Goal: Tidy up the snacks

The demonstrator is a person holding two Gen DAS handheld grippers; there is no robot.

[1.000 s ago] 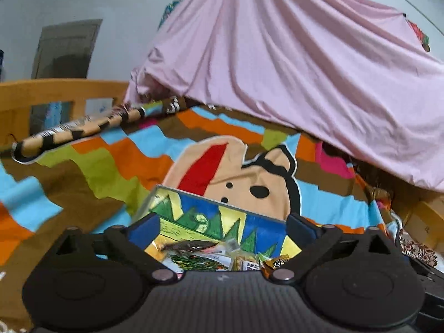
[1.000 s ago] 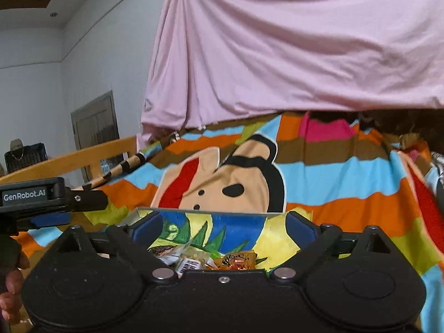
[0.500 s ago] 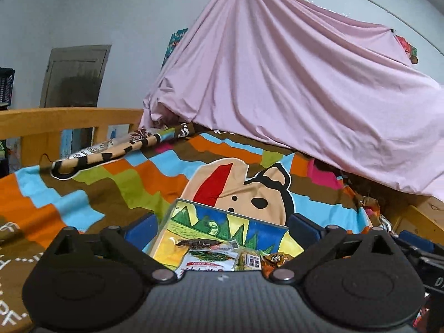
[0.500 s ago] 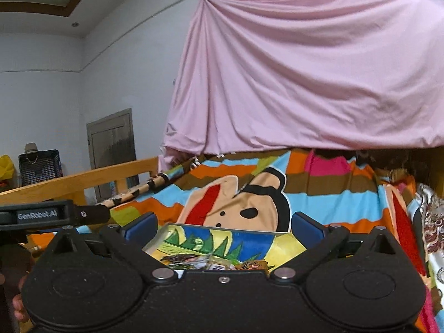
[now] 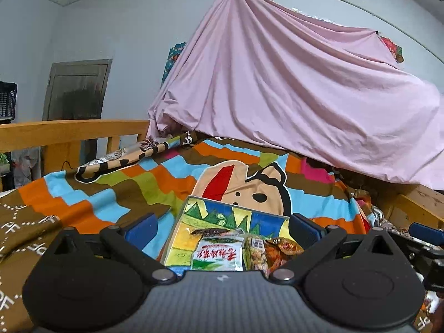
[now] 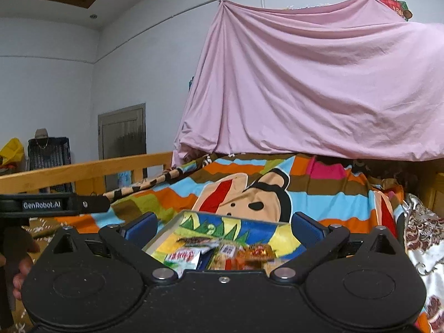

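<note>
Both cams pitched up over the last second. Left view: pink sheet (image 5: 291, 97) now shows its tied peak at the rail plus the door (image 5: 76, 90); before, the sheet filled the top of frame. Snack tray (image 5: 222, 216) sits lower and right of centre, white-green packet (image 5: 219, 254) now readable. Right view: ceiling and crate (image 6: 50, 152) came into frame, tray (image 6: 211, 224) lower. Left claw (image 6: 50, 205) higher at left edge. Both claws unchanged in spread.

Black tongs (image 5: 223, 226), blue pads (image 5: 141, 229)
</note>
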